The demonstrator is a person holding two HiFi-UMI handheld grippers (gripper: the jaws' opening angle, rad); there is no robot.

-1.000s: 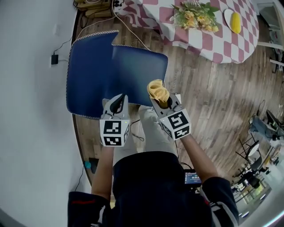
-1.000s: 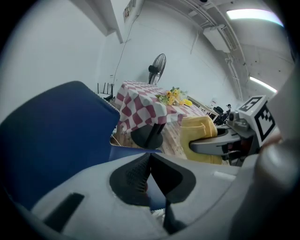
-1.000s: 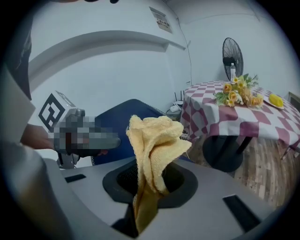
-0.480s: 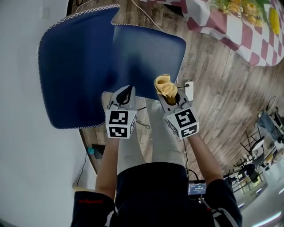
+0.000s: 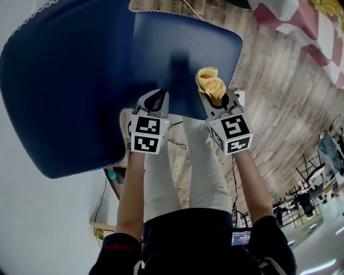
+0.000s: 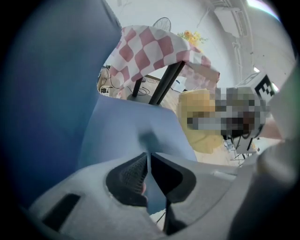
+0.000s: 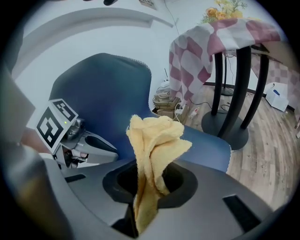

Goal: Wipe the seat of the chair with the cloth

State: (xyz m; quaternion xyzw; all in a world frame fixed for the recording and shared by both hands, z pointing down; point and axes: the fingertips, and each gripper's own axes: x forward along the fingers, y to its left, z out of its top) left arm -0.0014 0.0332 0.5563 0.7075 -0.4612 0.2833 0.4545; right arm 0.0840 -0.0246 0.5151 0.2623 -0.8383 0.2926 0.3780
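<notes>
**Cloth clamped in the right fingers, at the front of the chair seat**

The right gripper (image 7: 146,187) has its fingers closed on the yellow cloth (image 7: 154,140). The cloth is squeezed in the slot between them and stands up past the fingertips in a crumpled bunch, so the fingertips themselves are covered. Its lower end runs down out of sight behind the gripper's body. The left gripper (image 6: 149,161) has its fingers together, with only a thin slit between the tips and nothing in it.

The blue seat (image 5: 183,51) lies just ahead of and below both pairs of fingertips. In the head view the cloth overlaps the seat's front edge, but no view shows whether it touches the seat. The chair back (image 5: 59,96) rises to the left of the left fingers, and its outer side is cut off by the picture's edge.

In the left gripper view a mosaic patch covers much of the right gripper. Only the cloth and a corner of its marker cube (image 6: 265,86) show, to the right of the left fingertips. Beyond the seat stands a table with a red-and-white checked tablecloth (image 7: 206,51) on dark legs (image 7: 236,79). The flowers (image 7: 225,9) on top of it are cut off at the frame's edge. The wooden floor (image 5: 279,107) lies to the right of the right fingers.
</notes>
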